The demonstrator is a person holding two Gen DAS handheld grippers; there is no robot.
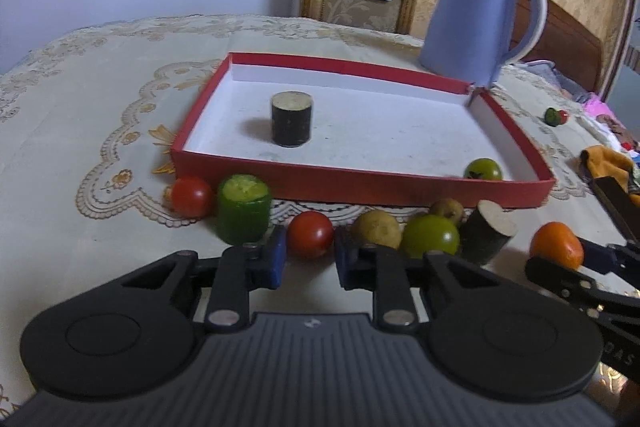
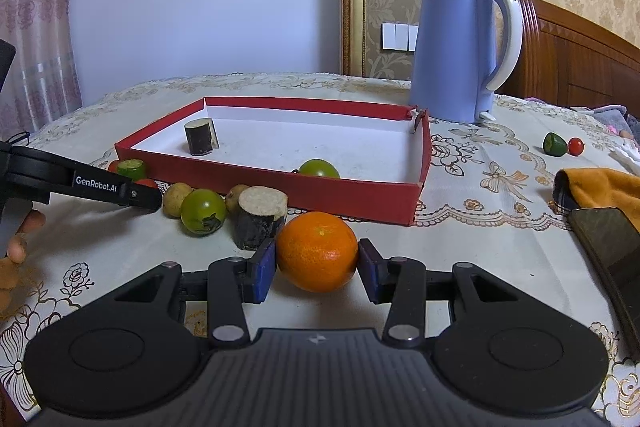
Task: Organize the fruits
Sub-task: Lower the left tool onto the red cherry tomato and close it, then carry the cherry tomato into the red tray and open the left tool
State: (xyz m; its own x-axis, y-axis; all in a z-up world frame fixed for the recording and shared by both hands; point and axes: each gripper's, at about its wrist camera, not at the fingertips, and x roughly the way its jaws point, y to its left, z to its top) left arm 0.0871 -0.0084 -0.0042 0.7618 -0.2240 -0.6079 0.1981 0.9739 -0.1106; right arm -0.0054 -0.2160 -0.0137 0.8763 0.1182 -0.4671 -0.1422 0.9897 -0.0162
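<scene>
Left claw (image 1: 310, 259) is clenched on a red tomato (image 1: 310, 234) at lower centre of the left wrist view, blue pads against both its sides, tomato low over the tabletop (image 1: 80, 107); contact with the cloth can't be told. Right claw (image 2: 318, 269) is grasping the orange (image 2: 317, 251), centre of the right wrist view, pads touching left and right of it, the fruit apparently resting on the cloth.

Red tray (image 1: 360, 189) sits mid-frame. Inside it only two items: a dark cut cylinder piece (image 1: 291, 119) upright near the left-centre, and a green tomato (image 1: 483, 169) in the near right corner.

Left outside, in a row along the tray's near wall: another red tomato (image 1: 191, 195), a green cut cylinder (image 1: 243, 213), two yellowish small fruits (image 1: 377, 229), a bigger green tomato (image 1: 430, 235), and a tilted dark cut piece (image 1: 489, 233). Two more small pieces, one green and one red (image 2: 560, 144), lie well apart at the right edge, beyond the tray. Blue kettle (image 2: 460, 51) stands behind the tray, not part of it.

Judgement: early stage, two in, most still out. Both held fruits look like the next ones to go in; then the row, then the far pair.
</scene>
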